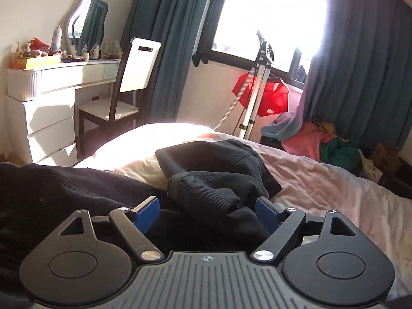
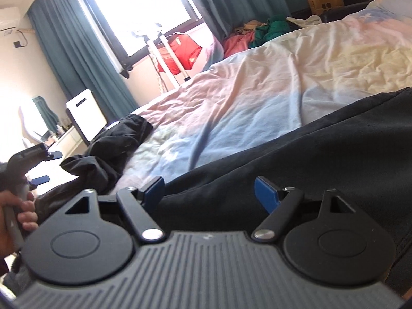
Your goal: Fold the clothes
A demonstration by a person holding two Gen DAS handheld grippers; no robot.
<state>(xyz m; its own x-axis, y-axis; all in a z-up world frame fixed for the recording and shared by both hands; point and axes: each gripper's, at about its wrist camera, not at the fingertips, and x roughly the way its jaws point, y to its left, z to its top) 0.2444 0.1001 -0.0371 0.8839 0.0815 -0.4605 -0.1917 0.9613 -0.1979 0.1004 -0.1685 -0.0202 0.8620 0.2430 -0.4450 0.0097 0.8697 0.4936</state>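
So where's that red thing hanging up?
The red garment hangs under the window, behind the steamer pole, past the bed's far edge; in the right wrist view it sits upper left of centre.

Window: a wide window with a dark frame, very bright, sunlight comes in.
Curtains: teal curtains hang on both sides of it.
Walls: pale and plain.
Dressing table: a white dressing table with drawers stands at the left wall; a wavy mirror and small bottles are on top.
Chair: a dark-framed chair with a white back, just beside the dressing table.
Bed: a bed with a pale pink and blue cover.
Floor corner: a pile of coloured clothes under the window.
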